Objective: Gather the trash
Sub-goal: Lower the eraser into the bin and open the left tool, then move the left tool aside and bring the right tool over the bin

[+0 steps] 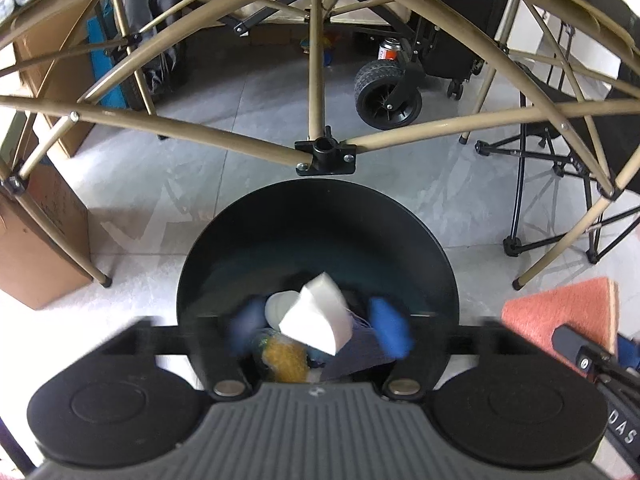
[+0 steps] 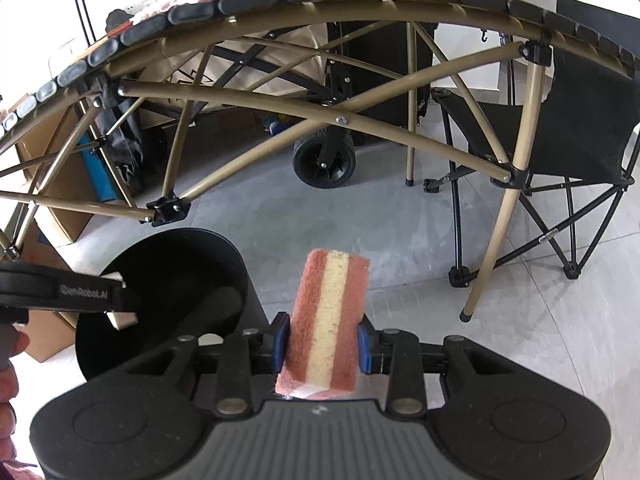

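while white paper point(image 1: 316, 312) drops, left gripper point(image 1: 320, 330) flanks it.

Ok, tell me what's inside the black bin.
In the black bin: a white paper piece on top, a white round item, something yellow and something dark blue-grey. Anything underneath is covered.

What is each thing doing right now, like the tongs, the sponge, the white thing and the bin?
Left tongs: open, above the bin.
White piece: loose between the blue pads, not pressed.
Black bin: upright, lidless, trash inside.
Right tongs: shut on the sponge.
Sponge: held, sticking out over the floor beside the bin.
Folding chair: unfolded, standing on the floor.
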`<control>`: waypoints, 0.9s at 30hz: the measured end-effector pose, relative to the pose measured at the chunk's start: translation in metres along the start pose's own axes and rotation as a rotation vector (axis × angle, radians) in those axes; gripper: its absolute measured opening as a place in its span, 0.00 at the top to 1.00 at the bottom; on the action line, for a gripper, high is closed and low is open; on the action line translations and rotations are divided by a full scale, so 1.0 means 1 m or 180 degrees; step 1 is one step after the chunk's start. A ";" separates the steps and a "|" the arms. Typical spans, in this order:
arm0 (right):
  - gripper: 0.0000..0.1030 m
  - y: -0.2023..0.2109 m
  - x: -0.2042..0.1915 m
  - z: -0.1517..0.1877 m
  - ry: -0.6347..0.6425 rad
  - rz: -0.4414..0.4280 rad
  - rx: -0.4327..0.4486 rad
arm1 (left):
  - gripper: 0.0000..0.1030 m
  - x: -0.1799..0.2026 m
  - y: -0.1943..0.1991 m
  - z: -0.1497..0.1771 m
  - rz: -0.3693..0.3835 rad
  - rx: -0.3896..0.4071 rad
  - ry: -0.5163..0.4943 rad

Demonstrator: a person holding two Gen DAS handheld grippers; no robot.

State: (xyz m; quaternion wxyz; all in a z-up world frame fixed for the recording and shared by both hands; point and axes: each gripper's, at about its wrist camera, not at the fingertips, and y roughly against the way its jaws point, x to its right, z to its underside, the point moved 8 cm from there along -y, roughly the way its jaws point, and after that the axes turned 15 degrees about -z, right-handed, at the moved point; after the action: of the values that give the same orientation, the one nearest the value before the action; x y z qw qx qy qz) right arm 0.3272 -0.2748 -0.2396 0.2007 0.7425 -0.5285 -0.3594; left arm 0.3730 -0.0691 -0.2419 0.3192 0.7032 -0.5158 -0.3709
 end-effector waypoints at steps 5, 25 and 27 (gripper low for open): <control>0.69 0.000 0.000 0.002 0.0011 0.0005 -0.0007 | 0.00 -0.004 0.003 -0.002 -0.0040 0.0005 0.0086; 0.69 0.009 -0.011 -0.004 0.0131 0.0050 0.0091 | 0.00 -0.018 0.013 0.000 -0.0034 -0.0021 0.0100; 0.69 0.011 -0.016 -0.007 0.0164 0.0054 0.0130 | 0.00 -0.023 0.015 0.000 -0.0042 -0.0007 0.0115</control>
State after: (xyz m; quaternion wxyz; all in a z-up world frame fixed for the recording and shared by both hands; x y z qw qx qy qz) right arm 0.3225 -0.2650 -0.2221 0.2021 0.7509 -0.5366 -0.3275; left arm 0.3615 -0.0513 -0.2248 0.3268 0.7128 -0.5049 -0.3608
